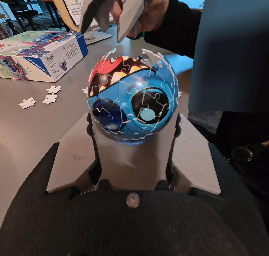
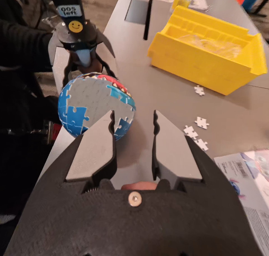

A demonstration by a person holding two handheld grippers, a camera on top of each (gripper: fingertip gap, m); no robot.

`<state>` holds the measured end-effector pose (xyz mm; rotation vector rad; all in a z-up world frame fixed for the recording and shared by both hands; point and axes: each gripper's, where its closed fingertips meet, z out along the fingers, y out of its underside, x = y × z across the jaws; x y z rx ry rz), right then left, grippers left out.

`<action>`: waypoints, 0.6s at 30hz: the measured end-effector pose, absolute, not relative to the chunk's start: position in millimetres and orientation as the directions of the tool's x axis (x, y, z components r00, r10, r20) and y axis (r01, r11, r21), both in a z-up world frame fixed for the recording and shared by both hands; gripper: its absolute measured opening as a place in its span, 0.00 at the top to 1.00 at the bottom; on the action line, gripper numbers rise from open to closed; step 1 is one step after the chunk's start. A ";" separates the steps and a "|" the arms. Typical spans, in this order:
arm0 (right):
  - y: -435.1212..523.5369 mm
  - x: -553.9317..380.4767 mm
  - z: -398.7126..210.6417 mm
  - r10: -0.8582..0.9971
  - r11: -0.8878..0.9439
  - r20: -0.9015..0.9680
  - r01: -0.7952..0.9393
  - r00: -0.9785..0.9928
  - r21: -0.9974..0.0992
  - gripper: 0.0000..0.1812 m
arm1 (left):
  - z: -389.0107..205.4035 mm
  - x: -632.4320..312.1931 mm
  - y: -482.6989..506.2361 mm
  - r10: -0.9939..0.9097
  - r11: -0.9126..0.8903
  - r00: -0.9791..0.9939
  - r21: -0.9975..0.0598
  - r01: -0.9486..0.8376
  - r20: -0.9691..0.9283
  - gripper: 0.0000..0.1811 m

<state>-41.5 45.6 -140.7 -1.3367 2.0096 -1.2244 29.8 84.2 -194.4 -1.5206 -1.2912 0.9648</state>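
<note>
A blue puzzle ball (image 1: 133, 97) with a black eye and a red mouth stands on the grey table (image 1: 29, 132); its top is open, with pieces missing. My left gripper (image 1: 133, 116) is open, its fingertips close on either side of the ball's lower near side, with small gaps showing. My right gripper (image 2: 133, 111) is open and empty, held above and just beyond the ball; it shows from the left wrist view (image 1: 100, 36) over the open top. In the right wrist view the ball (image 2: 90, 103) shows its grey inside, with the left gripper (image 2: 88, 80) behind it.
Several loose white puzzle pieces (image 1: 49, 99) lie on the table left of the ball (image 2: 201, 122). The puzzle box (image 1: 43, 57) lies beyond them. A yellow bin (image 2: 203, 59) stands farther along the table. The table edge (image 2: 58, 139) runs close by the ball. My hands' fingertips stand some 11 centimeters from each other.
</note>
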 end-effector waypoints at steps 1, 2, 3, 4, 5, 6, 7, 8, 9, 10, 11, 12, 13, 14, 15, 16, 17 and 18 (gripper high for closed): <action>45.2 -38.0 -145.1 -0.899 0.138 0.118 -0.529 -0.422 -0.837 0.72 | -194.5 28.7 84.8 0.990 -0.063 0.142 -0.954 0.292 -0.022 0.38; 43.0 -35.8 -149.0 -0.902 0.127 0.133 -0.548 -0.411 -0.827 0.72 | -194.3 27.5 84.8 0.991 -0.068 0.127 -0.955 0.290 -0.032 0.38; 40.8 -34.0 -152.3 -0.905 0.118 0.144 -0.560 -0.401 -0.820 0.72 | -194.0 26.3 84.1 0.993 -0.074 0.107 -0.955 0.288 -0.045 0.38; 39.5 -31.9 -154.9 -0.910 0.114 0.141 -0.565 -0.389 -0.817 0.73 | -193.5 25.3 83.1 0.995 -0.083 0.085 -0.955 0.285 -0.061 0.38; 38.3 -29.6 -156.6 -0.917 0.116 0.131 -0.564 -0.378 -0.818 0.73 | -192.6 24.5 83.6 0.995 -0.092 0.073 -0.956 0.279 -0.074 0.38; 37.0 -27.2 -157.8 -0.922 0.115 0.122 -0.559 -0.369 -0.821 0.73 | -191.4 23.7 84.6 0.995 -0.096 0.061 -0.958 0.271 -0.082 0.38; 35.8 -25.1 -159.0 -0.926 0.113 0.116 -0.557 -0.359 -0.823 0.73 | -190.7 23.1 85.8 0.995 -0.098 0.053 -0.959 0.267 -0.087 0.38; 35.2 -23.0 -160.6 -0.931 0.109 0.112 -0.559 -0.347 -0.822 0.73 | -191.0 22.4 86.7 0.995 -0.102 0.045 -0.958 0.269 -0.093 0.37; 34.9 -21.3 -162.4 -0.936 0.104 0.112 -0.564 -0.334 -0.819 0.74 | -191.7 22.0 87.4 0.994 -0.108 0.040 -0.955 0.275 -0.101 0.36; 34.1 -20.0 -163.8 -0.938 0.093 0.120 -0.573 -0.324 -0.815 0.75 | -192.2 21.8 87.4 0.993 -0.116 0.032 -0.953 0.279 -0.111 0.36; 33.4 -18.7 -165.1 -0.940 0.080 0.133 -0.582 -0.314 -0.809 0.75 | -192.9 21.8 87.7 0.992 -0.123 0.027 -0.951 0.283 -0.120 0.36; 32.9 -17.3 -166.2 -0.941 0.068 0.145 -0.591 -0.305 -0.804 0.76 | -193.4 21.7 88.2 0.992 -0.128 0.025 -0.950 0.286 -0.126 0.35; 33.0 -15.9 -167.3 -0.943 0.057 0.154 -0.599 -0.295 -0.799 0.77 | -193.6 21.6 87.9 0.991 -0.133 0.020 -0.948 0.289 -0.133 0.36; 33.6 -14.8 -169.1 -0.945 0.047 0.161 -0.609 -0.284 -0.792 0.78 | -193.8 21.4 87.2 0.990 -0.137 0.013 -0.947 0.291 -0.139 0.36; 34.4 -13.9 -171.2 -0.948 0.040 0.167 -0.619 -0.272 -0.784 0.80 | -194.0 21.2 87.0 0.989 -0.142 0.009 -0.946 0.292 -0.146 0.36; 34.8 -13.3 -173.9 -0.949 0.034 0.172 -0.630 -0.263 -0.776 0.81 | -193.9 20.8 86.4 0.988 -0.147 0.004 -0.945 0.292 -0.153 0.37; 34.5 -12.9 -176.4 -0.950 0.031 0.177 -0.639 -0.259 -0.768 0.82 | -193.5 20.5 86.6 0.987 -0.152 0.003 -0.945 0.289 -0.158 0.37; 34.0 -12.5 -178.1 -0.949 0.029 0.181 -0.645 -0.257 -0.764 0.83 | -193.5 20.0 86.4 0.987 -0.153 0.001 -0.945 0.289 -0.159 0.37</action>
